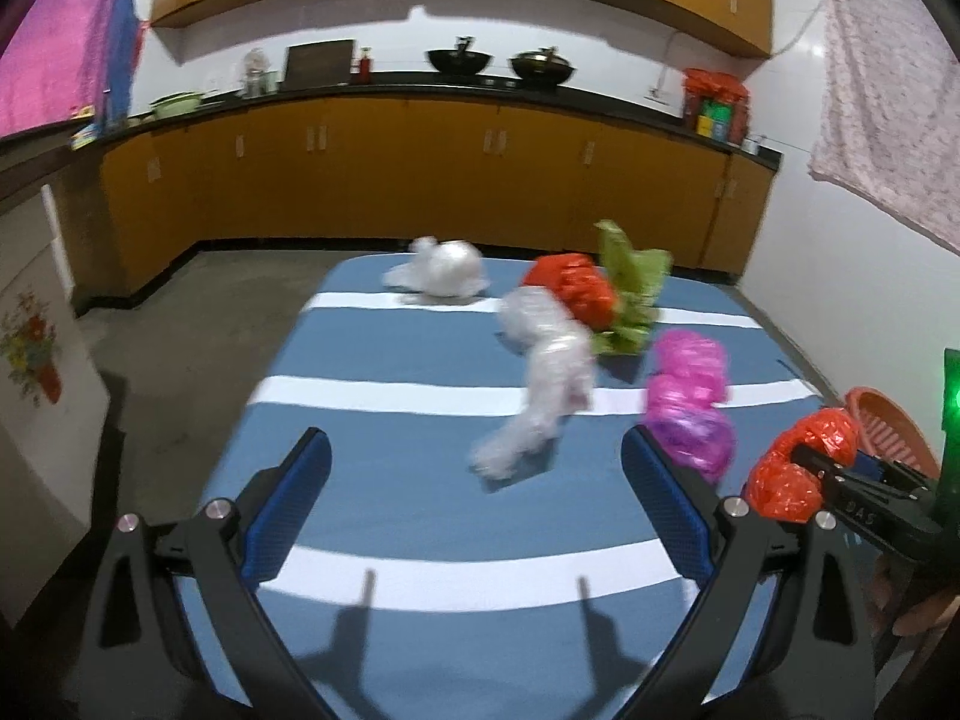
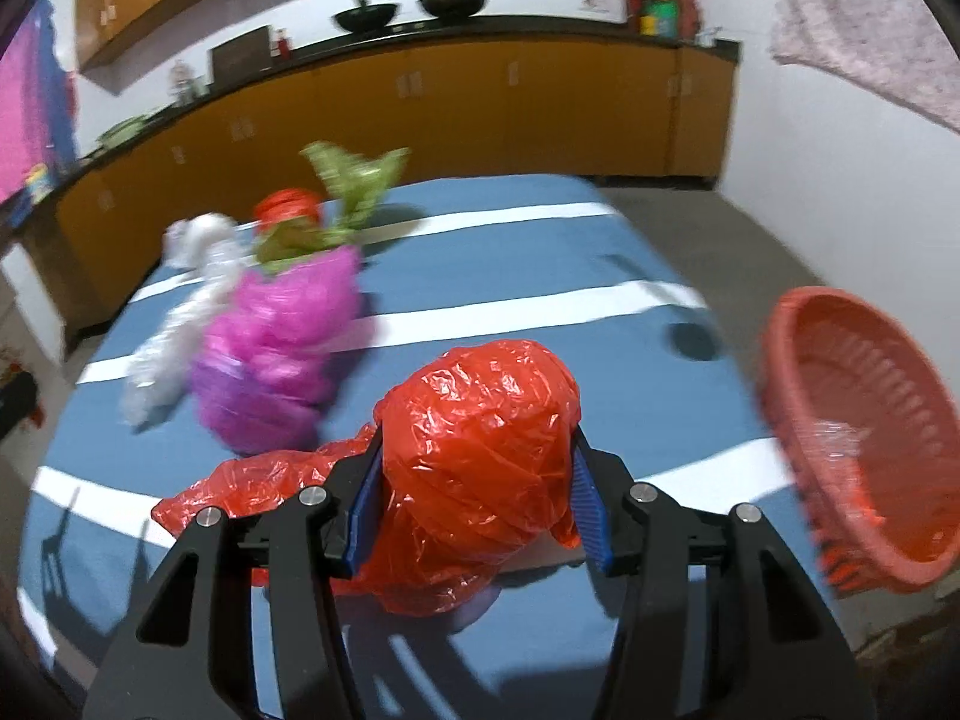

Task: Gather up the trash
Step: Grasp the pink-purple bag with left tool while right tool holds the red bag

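My right gripper (image 2: 477,468) is shut on a crumpled red plastic bag (image 2: 480,438), its blue pads pressing both sides; the same red plastic bag (image 1: 801,468) shows at the right of the left wrist view. A red slotted basket (image 2: 864,438) stands just right of it at the table edge. My left gripper (image 1: 480,474) is open over the blue striped table (image 1: 372,480), nothing between its fingers. Ahead of it lie a clear plastic bag (image 1: 540,378), a pink bag (image 1: 690,396), another red bag (image 1: 573,288), a green bag (image 1: 630,294) and a white bag (image 1: 441,270).
Orange kitchen cabinets (image 1: 420,174) with a dark counter run along the far wall, carrying two woks (image 1: 459,60) and jars. A white panel with a flower print (image 1: 36,360) stands left of the table. A cloth (image 1: 888,90) hangs at the right wall.
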Action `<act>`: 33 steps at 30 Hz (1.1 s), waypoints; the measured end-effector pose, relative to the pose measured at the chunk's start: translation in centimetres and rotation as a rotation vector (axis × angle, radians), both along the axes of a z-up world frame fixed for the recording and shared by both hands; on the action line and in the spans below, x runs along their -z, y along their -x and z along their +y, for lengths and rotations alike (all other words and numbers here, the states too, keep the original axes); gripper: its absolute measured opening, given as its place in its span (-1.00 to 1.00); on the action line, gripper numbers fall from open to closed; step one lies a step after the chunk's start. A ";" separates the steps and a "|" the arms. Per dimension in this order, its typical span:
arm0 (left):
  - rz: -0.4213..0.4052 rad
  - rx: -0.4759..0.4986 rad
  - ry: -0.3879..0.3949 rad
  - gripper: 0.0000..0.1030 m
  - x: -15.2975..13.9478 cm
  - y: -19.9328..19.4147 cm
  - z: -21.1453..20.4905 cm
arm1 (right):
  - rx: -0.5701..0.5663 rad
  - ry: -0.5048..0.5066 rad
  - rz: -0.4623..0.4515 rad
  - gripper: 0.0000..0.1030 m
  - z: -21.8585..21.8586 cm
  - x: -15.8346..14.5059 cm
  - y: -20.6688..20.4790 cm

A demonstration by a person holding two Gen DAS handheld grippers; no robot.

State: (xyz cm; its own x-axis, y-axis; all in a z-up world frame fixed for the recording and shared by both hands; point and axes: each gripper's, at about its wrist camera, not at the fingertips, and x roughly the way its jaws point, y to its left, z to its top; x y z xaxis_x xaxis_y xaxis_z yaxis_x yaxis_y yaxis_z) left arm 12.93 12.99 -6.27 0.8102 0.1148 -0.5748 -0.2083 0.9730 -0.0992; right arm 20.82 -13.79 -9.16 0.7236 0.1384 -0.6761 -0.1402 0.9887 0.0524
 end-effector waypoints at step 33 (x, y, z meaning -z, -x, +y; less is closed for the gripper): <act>0.253 0.217 0.024 0.29 5.9 -14.3 -10.8 | 0.155 -0.078 -0.021 0.04 -9.0 -0.6 1.2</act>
State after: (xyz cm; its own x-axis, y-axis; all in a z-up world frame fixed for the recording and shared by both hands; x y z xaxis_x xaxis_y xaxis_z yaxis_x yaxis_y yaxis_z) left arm 27.20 2.17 -12.18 0.6452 -0.0606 -0.7616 -0.0178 0.9954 -0.0943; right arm 19.59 -22.74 -8.52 0.7546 0.0756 -0.6519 0.0120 0.9916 0.1290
